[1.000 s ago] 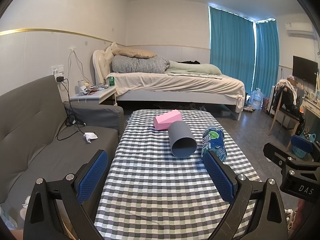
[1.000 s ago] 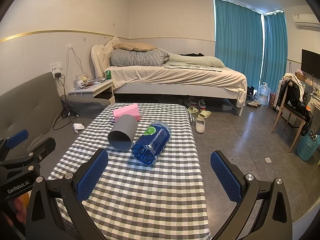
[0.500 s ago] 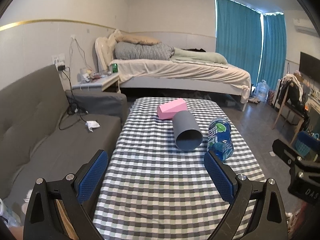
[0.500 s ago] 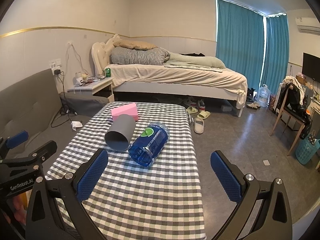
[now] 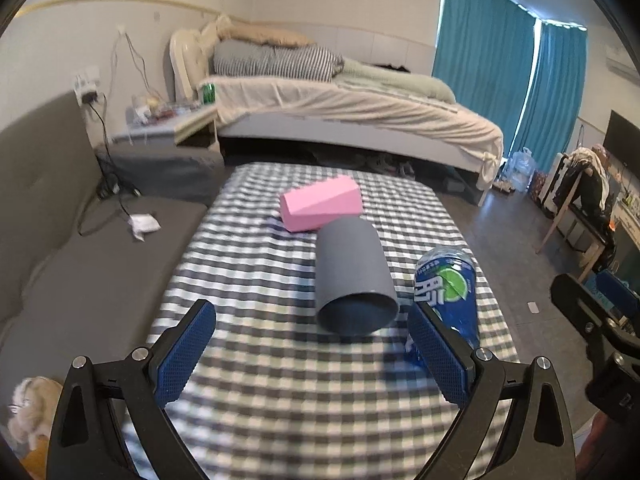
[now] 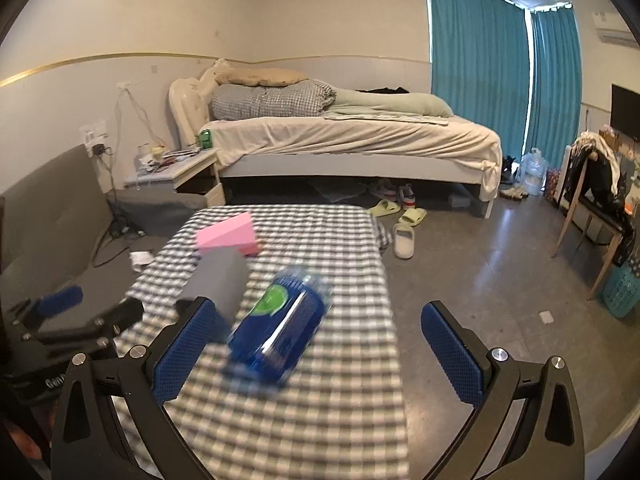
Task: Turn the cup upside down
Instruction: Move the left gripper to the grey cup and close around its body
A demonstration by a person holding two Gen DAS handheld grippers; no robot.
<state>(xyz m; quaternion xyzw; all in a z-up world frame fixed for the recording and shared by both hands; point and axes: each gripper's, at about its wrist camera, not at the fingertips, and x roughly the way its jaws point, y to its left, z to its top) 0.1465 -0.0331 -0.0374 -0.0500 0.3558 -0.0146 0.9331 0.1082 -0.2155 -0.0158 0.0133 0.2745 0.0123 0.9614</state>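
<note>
Both grippers have come closer to the table point(image 5: 256, 392) than they were a second ago, so the cup, block and bottle fill more of each view; those three things lie where they lay before.

On the checked cloth the grey cup point(image 5: 352, 276) lies on its side near the middle of the table. Its long axis runs roughly away from the left wrist camera, the open mouth facing that camera and the closed base pointing toward the bed point(image 5: 360, 108). In the right wrist view the cup point(image 6: 220, 280) is blurred and partly hidden behind that gripper's left finger pad.

Just behind the cup's base sits a pink block point(image 5: 320, 202), close enough that I cannot tell whether they touch. Beside the cup on its right lies a blue plastic bottle point(image 5: 448, 292), also on its side and apart from the cup by a narrow gap. Its label carries a green disc and white characters too blurred to read.

Ahead of the cup's mouth, the left gripper point(image 5: 312, 350) holds its jaws wide apart with nothing between them. Its right finger overlaps the bottle in the left wrist view. Likewise spread wide and empty, the right gripper point(image 6: 320, 352) points at the bottle point(image 6: 280, 332). "Gen" can be read on the left gripper's body in the right wrist view.

A grey sofa point(image 5: 60, 240) stands left of the table.
</note>
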